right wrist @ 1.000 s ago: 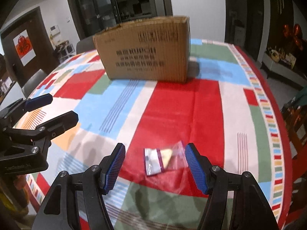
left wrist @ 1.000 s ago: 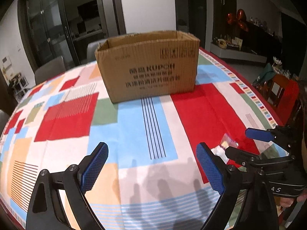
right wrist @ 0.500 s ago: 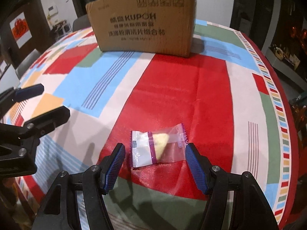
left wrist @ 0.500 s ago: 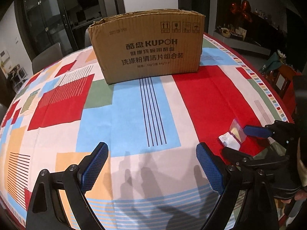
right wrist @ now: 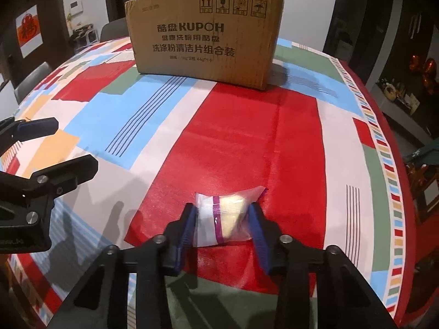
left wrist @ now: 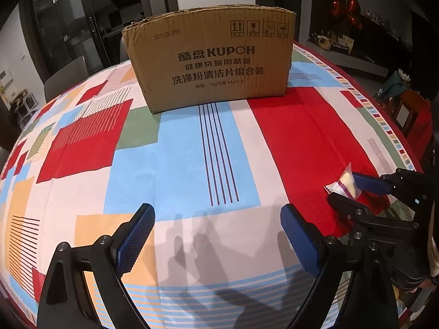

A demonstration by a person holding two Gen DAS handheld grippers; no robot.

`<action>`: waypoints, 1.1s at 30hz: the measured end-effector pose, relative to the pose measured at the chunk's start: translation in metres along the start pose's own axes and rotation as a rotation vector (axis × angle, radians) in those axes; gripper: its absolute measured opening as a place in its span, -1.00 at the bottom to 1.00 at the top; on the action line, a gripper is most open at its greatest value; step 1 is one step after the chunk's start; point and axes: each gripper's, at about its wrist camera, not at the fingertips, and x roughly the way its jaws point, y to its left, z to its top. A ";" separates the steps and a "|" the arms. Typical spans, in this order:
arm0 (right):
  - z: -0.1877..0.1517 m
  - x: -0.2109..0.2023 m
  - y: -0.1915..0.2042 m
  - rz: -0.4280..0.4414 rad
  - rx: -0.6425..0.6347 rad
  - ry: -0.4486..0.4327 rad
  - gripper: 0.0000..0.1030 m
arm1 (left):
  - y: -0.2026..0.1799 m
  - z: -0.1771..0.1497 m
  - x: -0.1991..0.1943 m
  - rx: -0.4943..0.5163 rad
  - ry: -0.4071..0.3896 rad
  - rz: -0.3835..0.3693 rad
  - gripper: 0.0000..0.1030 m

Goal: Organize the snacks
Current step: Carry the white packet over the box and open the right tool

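Right gripper pinches the snack packet on the tablecloth. Left gripper spread, empty. Lift gently; the wrapper is slippery. Carry to box.

Home dining room: patterned tablecloth, chairs.

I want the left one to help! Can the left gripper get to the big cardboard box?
Probably yes. The left gripper is open and holds nothing, and only bare tablecloth lies between it and the cardboard box.
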 end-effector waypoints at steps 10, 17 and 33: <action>-0.001 -0.017 -0.004 0.032 0.069 -0.044 -0.30 | 0.001 0.002 -0.012 0.000 -0.028 -0.006 0.82; 0.010 -0.035 -0.001 0.042 0.089 -0.100 -0.30 | 0.008 0.009 -0.028 -0.012 -0.067 -0.008 0.82; 0.060 -0.068 0.008 0.063 0.131 -0.245 -0.30 | 0.038 0.057 -0.055 -0.030 -0.203 0.021 0.82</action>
